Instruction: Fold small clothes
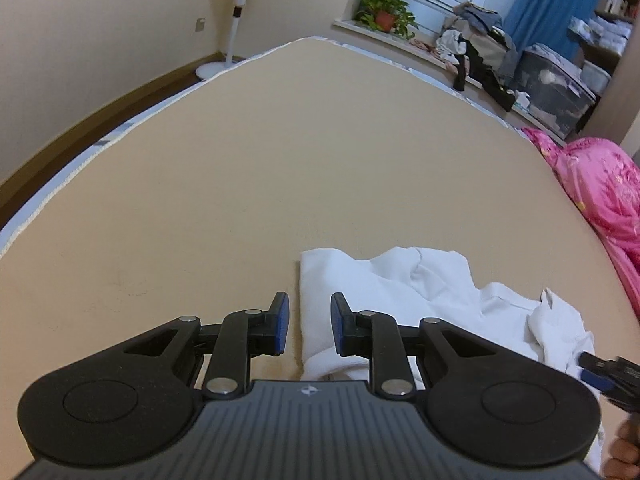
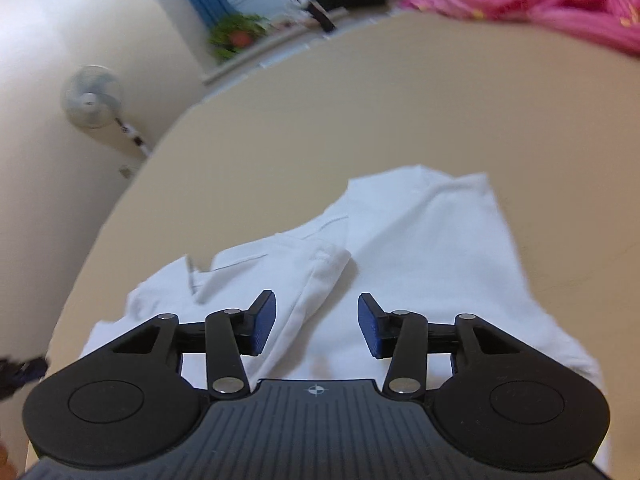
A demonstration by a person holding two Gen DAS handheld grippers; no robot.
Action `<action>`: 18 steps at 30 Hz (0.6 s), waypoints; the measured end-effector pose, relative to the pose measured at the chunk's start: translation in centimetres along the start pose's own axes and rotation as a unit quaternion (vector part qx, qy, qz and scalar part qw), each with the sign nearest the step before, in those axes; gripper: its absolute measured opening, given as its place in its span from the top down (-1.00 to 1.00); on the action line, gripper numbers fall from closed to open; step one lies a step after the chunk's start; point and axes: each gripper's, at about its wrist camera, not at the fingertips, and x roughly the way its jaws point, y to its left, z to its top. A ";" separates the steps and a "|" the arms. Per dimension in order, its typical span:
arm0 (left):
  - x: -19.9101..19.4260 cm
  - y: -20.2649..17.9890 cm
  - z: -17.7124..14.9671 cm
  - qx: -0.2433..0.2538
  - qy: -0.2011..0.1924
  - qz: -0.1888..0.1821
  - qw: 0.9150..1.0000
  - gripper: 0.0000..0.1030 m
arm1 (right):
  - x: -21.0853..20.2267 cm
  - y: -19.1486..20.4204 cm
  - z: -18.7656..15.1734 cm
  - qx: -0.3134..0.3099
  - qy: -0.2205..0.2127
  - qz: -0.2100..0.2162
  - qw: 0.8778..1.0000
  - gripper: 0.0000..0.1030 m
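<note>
A small white garment (image 1: 420, 292) lies crumpled on the beige bed (image 1: 280, 160), near the front. My left gripper (image 1: 309, 326) is open and hangs over the garment's left folded edge, holding nothing. In the right wrist view the same white garment (image 2: 420, 240) spreads under my right gripper (image 2: 316, 326), which is open and empty above a rolled sleeve or hem (image 2: 320, 280). The right gripper's tip (image 1: 600, 376) shows at the right edge of the left wrist view, at the garment's right end. The left gripper's tip (image 2: 20, 372) shows blurred at the left edge of the right wrist view.
A pink quilt (image 1: 600, 192) lies at the bed's right side. A standing fan (image 1: 236, 20) is by the far wall. A potted plant (image 1: 384, 12), a clothes pile (image 1: 476, 48) and storage boxes (image 1: 556, 88) line the window side.
</note>
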 end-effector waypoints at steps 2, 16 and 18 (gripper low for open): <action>0.4 0.4 0.3 -0.011 0.004 -0.002 1.000 0.53 | 1.9 0.5 0.2 0.002 0.012 -0.005 1.000 0.08; 2.7 -2.9 -1.2 0.028 0.061 -0.067 0.995 0.32 | -6.8 -7.2 0.1 0.046 -0.169 -0.038 0.984 0.91; 3.2 -3.8 -1.9 0.044 0.073 -0.069 0.994 0.32 | -4.8 -10.0 -0.7 0.072 -0.112 -0.055 0.990 0.91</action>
